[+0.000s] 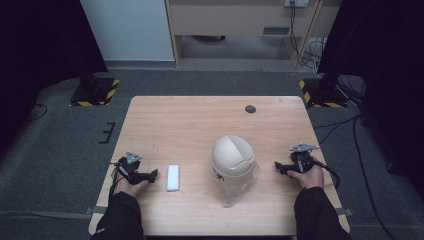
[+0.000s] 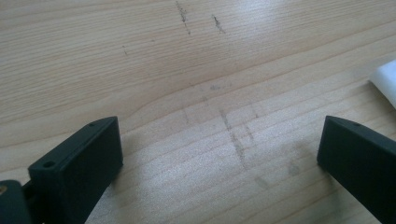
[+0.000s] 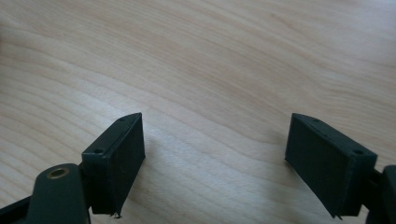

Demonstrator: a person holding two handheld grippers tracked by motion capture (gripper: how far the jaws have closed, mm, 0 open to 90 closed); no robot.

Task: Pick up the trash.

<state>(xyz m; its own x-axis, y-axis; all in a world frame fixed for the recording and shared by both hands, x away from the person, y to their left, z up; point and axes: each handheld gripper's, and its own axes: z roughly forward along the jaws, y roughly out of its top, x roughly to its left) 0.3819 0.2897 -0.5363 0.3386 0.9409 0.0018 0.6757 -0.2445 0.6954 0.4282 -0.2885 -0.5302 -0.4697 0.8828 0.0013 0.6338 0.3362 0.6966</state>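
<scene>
Dark grey carpet surrounds a pale wooden worktop (image 1: pixel 190 125), with black stands on hazard-striped bases at the upper left and upper right of the high view and light furniture along the top edge.

At the lower left of that view, the left claw (image 1: pixel 153 174) rests on the wood in the person's left hand (image 1: pixel 127 186), pointing toward the middle. In the left gripper view its jaws stand wide apart with nothing but scuffed wood grain between them, so it holds nothing. Just beside it, right of its tips, a small white block (image 1: pixel 173 177) lies flat, apart from the claw; its corner shows at the right edge of the left gripper view (image 2: pixel 386 81).

Right of centre, low in the frame, a cream domed bin (image 1: pixel 232 156) with a swing lid stands upright on what looks like a clear plastic bag (image 1: pixel 235 192), probably its liner.

At the lower right, the right claw (image 1: pixel 278 166) rests in the right hand (image 1: pixel 309 177), aimed at the bin yet apart from it. Its jaws are likewise spread over bare wood. Both hands seem parked symmetrically at either side, likely a ready pose.
</scene>
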